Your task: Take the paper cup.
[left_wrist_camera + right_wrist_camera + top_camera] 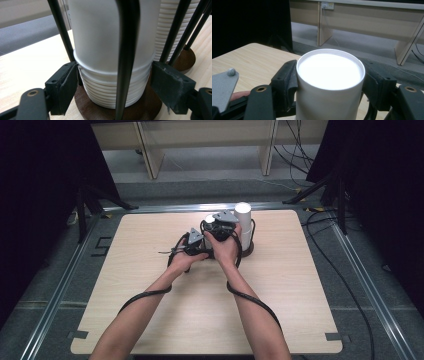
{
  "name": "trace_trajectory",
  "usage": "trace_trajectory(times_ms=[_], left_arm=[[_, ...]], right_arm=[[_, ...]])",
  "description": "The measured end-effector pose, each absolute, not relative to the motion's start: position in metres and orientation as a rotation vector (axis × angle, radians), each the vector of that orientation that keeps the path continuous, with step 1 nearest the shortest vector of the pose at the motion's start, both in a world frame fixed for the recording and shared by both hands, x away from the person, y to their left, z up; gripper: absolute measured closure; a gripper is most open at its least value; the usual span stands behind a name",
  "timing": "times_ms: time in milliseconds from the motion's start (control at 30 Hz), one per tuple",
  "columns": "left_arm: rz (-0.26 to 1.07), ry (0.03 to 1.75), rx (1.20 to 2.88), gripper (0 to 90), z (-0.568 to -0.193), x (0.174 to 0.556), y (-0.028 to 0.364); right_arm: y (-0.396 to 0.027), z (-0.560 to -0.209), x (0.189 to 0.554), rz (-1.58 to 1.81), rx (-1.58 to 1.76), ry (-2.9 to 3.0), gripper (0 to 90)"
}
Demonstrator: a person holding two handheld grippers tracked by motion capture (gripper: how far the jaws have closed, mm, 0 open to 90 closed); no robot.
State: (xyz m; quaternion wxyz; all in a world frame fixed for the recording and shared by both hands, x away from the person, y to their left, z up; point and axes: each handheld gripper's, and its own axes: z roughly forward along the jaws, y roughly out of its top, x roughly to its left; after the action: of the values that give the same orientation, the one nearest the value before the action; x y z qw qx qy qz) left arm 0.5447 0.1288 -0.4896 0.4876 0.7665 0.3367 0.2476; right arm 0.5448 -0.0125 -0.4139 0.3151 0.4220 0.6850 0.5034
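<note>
A stack of upturned white paper cups (pixel 100 47) stands on a round brown wooden base (pixel 142 110) inside black wire rods (pixel 127 50). My left gripper (pixel 115 85) is low on this stack, its pads touching the ribbed rims on both sides. My right gripper (pixel 330 85) is shut on the top cup (pixel 329 72), whose flat white bottom faces up. In the high view both hands meet at the cup holder (pixel 247 251) at mid-table, left gripper (pixel 207 251) below the right gripper (pixel 219 227).
A second, taller stack of cups (pixel 243 217) stands in the same holder to the right, and its ribbed rims (pixel 167 25) lie behind the rods. The light wooden table (pixel 150 300) has a metal frame around it. Cables and benches lie beyond its far edge.
</note>
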Motion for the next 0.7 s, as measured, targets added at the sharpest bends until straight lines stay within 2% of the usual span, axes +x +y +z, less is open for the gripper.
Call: trace_trajectory(times_ms=[700], left_arm=[[0.634, 0.813, 1.856, 20.1, -0.486, 0.541, 0.135]], right_arm=[[-0.02, -0.373, 0.529, 1.465, 1.045, 1.701, 34.6]])
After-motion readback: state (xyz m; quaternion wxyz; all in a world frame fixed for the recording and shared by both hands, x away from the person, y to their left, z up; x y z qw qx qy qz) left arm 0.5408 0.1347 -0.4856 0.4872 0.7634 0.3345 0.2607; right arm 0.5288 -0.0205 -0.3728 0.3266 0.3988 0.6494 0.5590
